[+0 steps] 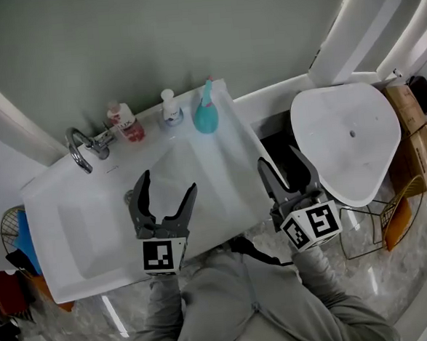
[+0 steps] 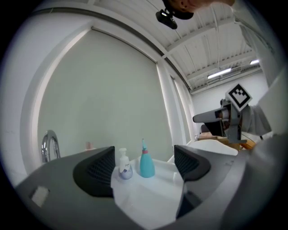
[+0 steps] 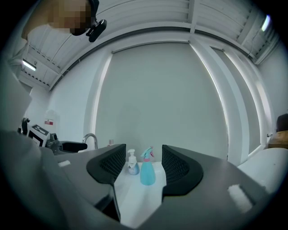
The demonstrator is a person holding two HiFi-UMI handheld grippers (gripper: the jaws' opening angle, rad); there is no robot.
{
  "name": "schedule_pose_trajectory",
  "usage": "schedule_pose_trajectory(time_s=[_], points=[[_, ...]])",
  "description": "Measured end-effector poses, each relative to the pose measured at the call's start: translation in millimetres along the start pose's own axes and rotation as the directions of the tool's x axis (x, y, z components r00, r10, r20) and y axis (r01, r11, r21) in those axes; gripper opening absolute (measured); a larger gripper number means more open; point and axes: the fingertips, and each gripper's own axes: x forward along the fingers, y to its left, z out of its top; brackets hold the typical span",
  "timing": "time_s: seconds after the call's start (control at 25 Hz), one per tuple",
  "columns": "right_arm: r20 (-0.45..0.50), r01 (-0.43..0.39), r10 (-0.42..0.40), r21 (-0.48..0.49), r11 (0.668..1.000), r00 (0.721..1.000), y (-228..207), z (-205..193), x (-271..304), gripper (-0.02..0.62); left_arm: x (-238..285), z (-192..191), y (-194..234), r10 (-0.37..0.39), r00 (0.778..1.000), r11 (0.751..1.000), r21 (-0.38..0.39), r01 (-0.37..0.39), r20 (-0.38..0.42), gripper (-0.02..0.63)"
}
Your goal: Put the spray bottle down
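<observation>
Grey sleeves [image 1: 162, 308], dark grey left claw [image 1: 168, 182] and right claw [image 1: 279, 157], black-and-white marker cubes [image 1: 161, 256]

White sink counter [image 1: 225, 176], teal spray bottle [image 1: 205, 118], pump bottle [image 1: 171, 111], red bottle [image 1: 127, 124] along back

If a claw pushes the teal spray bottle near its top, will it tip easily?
Probably yes: the spray bottle stands upright and narrows to a thin neck, so a high push may topple it. A low push might slide it on the smooth white counter.
</observation>
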Motion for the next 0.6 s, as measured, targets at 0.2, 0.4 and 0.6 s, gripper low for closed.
schedule_pose_trajectory(time_s=[0.2,0.4,0.6], points=[[-0.014,-0.015,0.015,0.0,1.0,1.0,17.5,-6.3,-4.0,0.25,-30.5,11.4,3.8,0.025,1.0,0.999,-0.035,-0.025,-0.011,0.439],[-0.039,-0.021,0.02,-0.02,1.0,0.999,27.5,-16.7,-7.8,0.25,-46.2,5.3,6.9,0.044,0.999,0.998,-0.036,-0.044,-0.005,0.439],[-0.056,-0.033,0.031,-0.037,0.999,0.998,33.2,-23.0,-8.4,0.25,-52.1,10.1,8.7,0.049,0.999,0.998,-0.04,-0.049,0.014,0.439]])
